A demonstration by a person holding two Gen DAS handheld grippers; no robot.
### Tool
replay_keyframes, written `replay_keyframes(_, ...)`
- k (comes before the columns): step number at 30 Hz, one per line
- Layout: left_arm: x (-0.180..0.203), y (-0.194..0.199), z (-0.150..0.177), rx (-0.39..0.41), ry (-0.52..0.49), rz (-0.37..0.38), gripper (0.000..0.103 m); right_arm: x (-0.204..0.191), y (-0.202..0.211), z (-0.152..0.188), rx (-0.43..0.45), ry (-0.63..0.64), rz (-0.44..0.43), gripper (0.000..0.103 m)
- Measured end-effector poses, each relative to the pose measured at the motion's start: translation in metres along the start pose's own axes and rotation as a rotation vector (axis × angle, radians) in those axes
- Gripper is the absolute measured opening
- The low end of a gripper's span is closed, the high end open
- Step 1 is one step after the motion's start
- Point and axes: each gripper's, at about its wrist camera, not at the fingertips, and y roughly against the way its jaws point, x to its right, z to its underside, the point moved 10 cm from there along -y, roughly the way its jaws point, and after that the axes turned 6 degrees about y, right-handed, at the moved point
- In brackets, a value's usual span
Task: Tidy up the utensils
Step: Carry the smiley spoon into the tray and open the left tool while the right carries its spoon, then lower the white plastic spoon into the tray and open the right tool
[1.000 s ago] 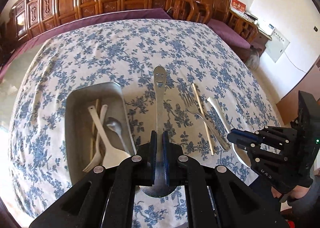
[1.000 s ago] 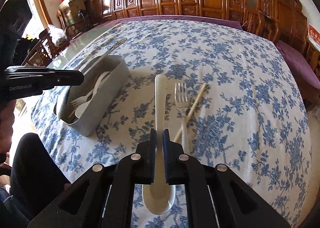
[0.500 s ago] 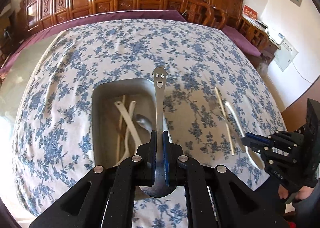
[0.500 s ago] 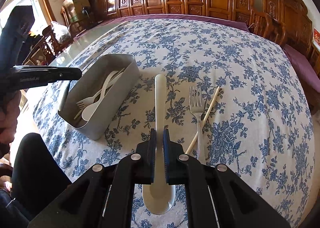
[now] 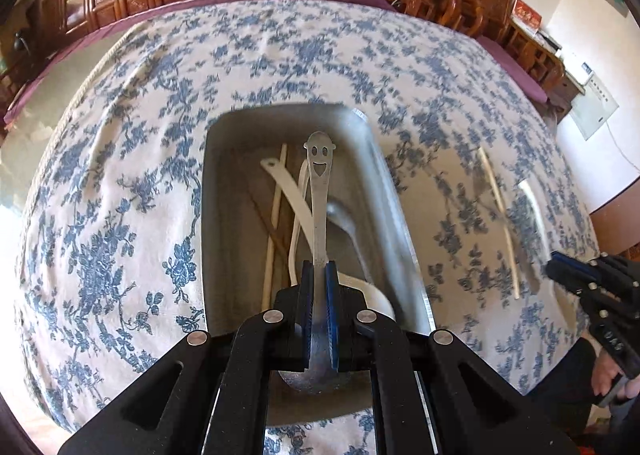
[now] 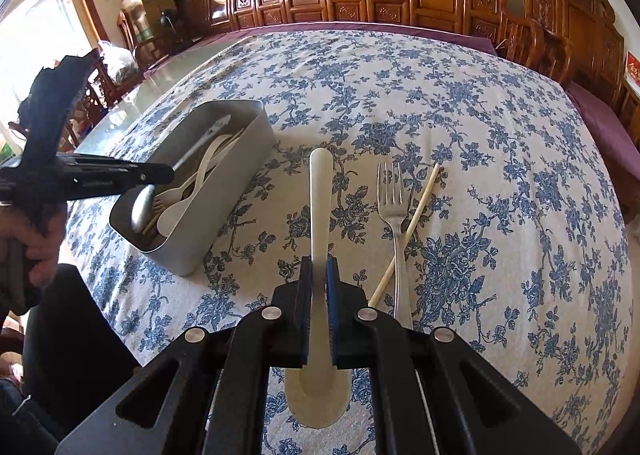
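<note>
left wrist view: the left gripper [image 5: 319, 275] is clamped on a metal spoon [image 5: 319, 191] with a smiley face on its handle end, held above the grey metal tray [image 5: 394, 211], handle pointing over the tray's far end. inside the tray lie white plastic utensils [image 5: 286, 185] and a chopstick [image 5: 274, 215]. right wrist view: the right gripper [image 6: 319, 271] is clamped on a white spoon [image 6: 320, 191], to the right of the tray. further right of the tray, a metal fork [image 6: 394, 211] and a chopstick [image 6: 416, 215] lie crossed on the floral tabletop [image 6: 500, 127].
</note>
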Motion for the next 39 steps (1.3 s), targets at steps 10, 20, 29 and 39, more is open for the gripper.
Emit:
replay_keyframes(10,0.000,-0.021,0.005,-0.031,-0.014,-0.011,0.005,0.005,-0.001,0.001,-0.009,-0.004,0.009,0.008)
replay_keyframes(20,0.000,-0.017,0.006,-0.036,-0.020,-0.018,0.005,0.002,0.000,0.001,-0.009,0.002,0.013,0.008)
replay_keyframes(29,-0.010,0.021,0.002,0.032,-0.012,-0.004,0.005,-0.024,0.003,-0.016,0.008,0.038,0.001,0.008)
replay_keyframes(39,-0.031,0.060,0.000,0.094,-0.001,-0.002,0.005,-0.072,-0.005,-0.047,0.022,0.091,-0.044,0.008)
